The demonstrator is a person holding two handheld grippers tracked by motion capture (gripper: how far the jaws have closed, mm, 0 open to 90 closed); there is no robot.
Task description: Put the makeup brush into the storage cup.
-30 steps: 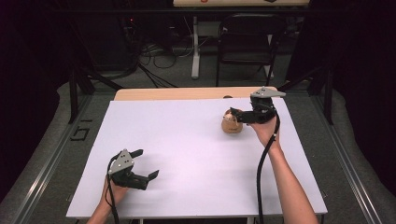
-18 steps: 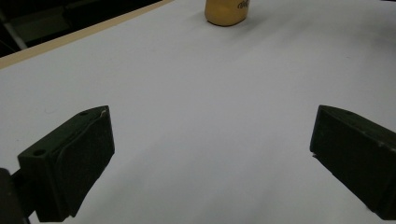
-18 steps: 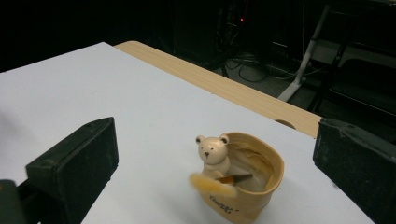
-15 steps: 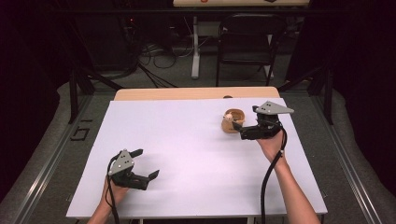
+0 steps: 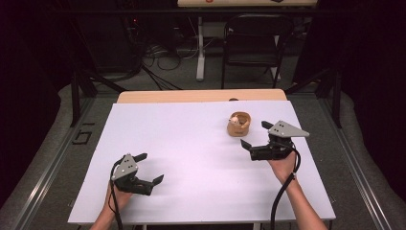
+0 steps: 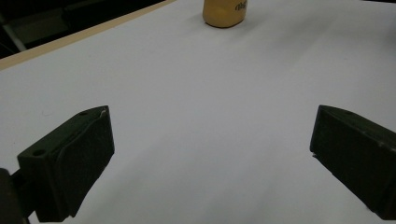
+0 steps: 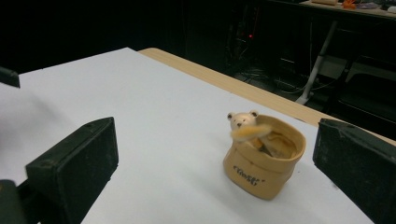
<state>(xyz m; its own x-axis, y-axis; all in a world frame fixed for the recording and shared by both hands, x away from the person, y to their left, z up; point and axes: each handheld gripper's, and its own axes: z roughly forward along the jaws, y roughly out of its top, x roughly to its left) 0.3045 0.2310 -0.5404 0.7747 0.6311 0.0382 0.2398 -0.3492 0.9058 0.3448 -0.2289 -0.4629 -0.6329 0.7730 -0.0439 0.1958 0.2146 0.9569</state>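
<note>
So, tan fabric pouch (image 5: 239, 124) w/ small bear figure (image 7: 242, 120) poking out of its top is the landmark: stands upright on the white sheet (image 5: 201, 143), toward the far right part, short of the far edge where the wooden table strip (image 5: 201, 96) shows. Right gripper (image 5: 253, 135) sits just near-right of the pouch, apart from it, jaws spread wide, having just finished opening, nothing between them. Left gripper (image 5: 150, 167) is well apart, near-left of the pouch, close to the sheet's near edge, jaws wide, empty. Lots of bare sheet left of the pouch and btwn the grippers.
</note>
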